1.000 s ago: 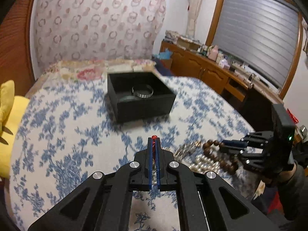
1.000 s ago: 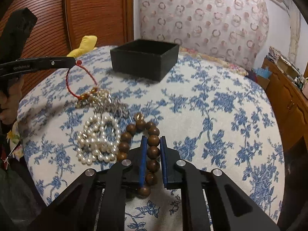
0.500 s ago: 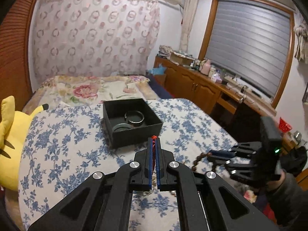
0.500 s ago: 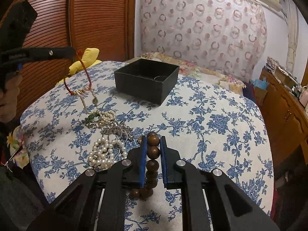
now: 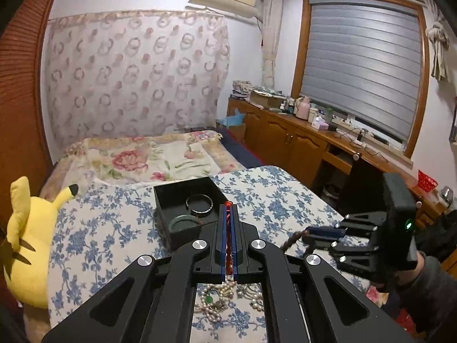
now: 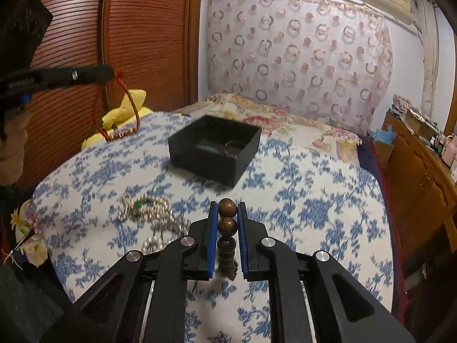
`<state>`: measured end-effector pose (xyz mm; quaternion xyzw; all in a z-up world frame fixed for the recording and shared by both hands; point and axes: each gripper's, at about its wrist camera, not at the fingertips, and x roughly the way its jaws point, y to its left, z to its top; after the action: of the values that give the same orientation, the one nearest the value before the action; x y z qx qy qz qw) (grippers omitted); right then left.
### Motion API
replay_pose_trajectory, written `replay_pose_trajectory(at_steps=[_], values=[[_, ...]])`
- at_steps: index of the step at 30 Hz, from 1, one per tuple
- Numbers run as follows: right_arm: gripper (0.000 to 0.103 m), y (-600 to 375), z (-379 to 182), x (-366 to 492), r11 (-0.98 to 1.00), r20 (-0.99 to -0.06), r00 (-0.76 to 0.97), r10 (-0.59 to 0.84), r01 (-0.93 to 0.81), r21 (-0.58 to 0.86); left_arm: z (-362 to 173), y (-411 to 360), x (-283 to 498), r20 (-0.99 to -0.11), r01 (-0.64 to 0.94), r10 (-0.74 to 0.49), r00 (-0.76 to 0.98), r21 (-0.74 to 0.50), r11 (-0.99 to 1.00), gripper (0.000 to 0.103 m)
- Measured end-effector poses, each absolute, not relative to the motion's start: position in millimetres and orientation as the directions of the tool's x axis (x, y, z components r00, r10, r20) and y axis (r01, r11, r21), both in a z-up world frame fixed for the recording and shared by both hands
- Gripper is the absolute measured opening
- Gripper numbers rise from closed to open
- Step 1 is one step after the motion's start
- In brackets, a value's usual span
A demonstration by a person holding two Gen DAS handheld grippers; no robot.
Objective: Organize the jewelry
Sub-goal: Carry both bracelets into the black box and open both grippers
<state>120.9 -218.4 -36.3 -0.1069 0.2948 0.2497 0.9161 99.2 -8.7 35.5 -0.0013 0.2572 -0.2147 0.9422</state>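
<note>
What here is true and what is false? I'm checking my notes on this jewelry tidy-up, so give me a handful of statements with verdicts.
1. The right tool is clamped on a brown wooden bead bracelet. True.
2. The left tool holds a pearl necklace. False: it pinches a red cord bracelet; the pearls lie on the blue floral cloth.
3. The black box is empty. False: a silver bangle and a dark green ring-shaped piece lie inside.
4. A yellow plush toy sits beside the cloth. True.
5. The box has its lid on. False: it is open-topped.
</note>
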Motion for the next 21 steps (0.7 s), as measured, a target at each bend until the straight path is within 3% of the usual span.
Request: replay_pose_trajectory(at_steps=[21], values=[[0.015, -164.3, 27.7, 208.2, 0.828, -0.489, 0.754, 0.439, -0.551, -0.107, 18.4, -4.5, 189.8, -0.516, 0.327, -0.319, 0.795, -0.078, 0.942, 0.002]])
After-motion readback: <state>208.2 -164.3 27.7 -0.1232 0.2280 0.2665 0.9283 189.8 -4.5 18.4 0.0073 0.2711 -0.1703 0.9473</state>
